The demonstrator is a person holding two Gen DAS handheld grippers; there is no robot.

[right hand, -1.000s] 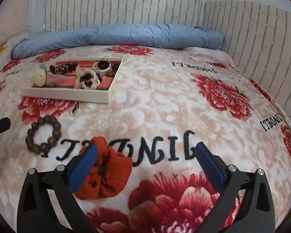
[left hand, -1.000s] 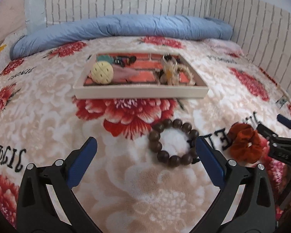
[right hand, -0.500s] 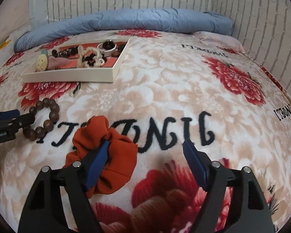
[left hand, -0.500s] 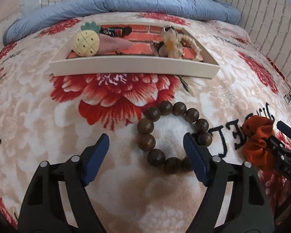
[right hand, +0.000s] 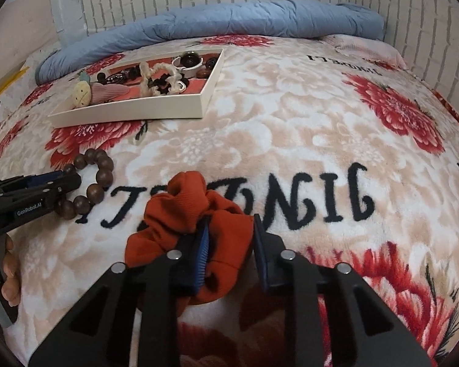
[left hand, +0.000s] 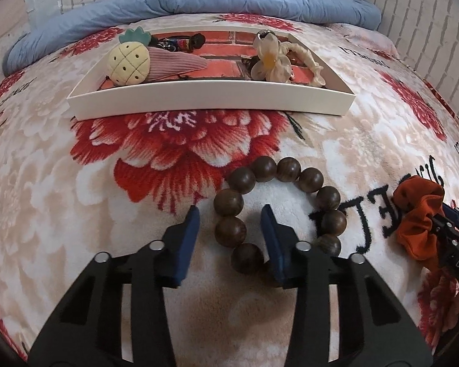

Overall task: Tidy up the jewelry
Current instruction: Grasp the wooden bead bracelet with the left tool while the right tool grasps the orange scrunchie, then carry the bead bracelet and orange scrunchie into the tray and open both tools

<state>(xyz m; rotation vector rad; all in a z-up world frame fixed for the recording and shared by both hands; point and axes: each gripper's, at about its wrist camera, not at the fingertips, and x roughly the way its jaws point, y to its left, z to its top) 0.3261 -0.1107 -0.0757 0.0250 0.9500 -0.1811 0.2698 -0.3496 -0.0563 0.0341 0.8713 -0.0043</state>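
While both grippers sit low on the flowered blanket (right hand: pixel 290 128), each has its blue fingers set around a piece of jewelry.

The left gripper (left hand: pixel 229 226) is narrowed to a moderate gap, its 2 fingers straddling the near-left arc of the wooden bead bracelet (left hand: pixel 278 211): 1 finger lies outside the ring, the other inside it, with 2 or 3 beads between them, and I cannot tell whether the pads press the beads yet. The right gripper (right hand: pixel 229 244) is closed down to a narrow gap around a fold of the orange scrunchie (right hand: pixel 186 223), the left pad against the fabric. Both pieces lie on the blanket, near each other, in front of the white tray (left hand: pixel 211 99), which holds a pineapple clip (left hand: pixel 128 61) and a cream flower clip (left hand: pixel 269 58).
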